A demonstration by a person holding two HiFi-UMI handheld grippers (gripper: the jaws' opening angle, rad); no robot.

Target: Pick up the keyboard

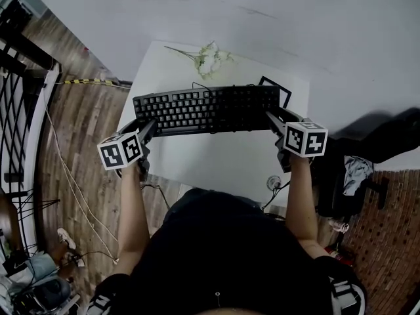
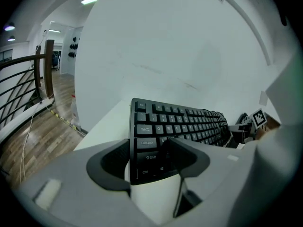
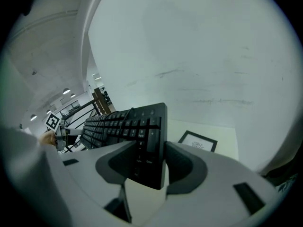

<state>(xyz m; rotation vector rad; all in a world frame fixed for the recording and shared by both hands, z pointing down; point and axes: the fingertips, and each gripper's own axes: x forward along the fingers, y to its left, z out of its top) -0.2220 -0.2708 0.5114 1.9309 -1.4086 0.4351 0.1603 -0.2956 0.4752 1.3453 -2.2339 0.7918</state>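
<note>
Now lift step: keyboard (image 1: pixel 207 109) seems clear of bench (image 1: pixel 216 166), 12 o'clock from person. Left claw (image 1: pixel 147 130) clenched on its 9 o'clock end, right claw (image 1: pixel 273 119) on 3 o'clock end. Next: raise both ends evenly, level.

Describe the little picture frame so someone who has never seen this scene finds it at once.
Start at the white table by the wall. Near its far right corner, just behind the right end of the black keyboard, a small frame lies flat. It alone is a black-edged rectangle with a white inside; the flowers to its left are a loose pale sprig.
</note>
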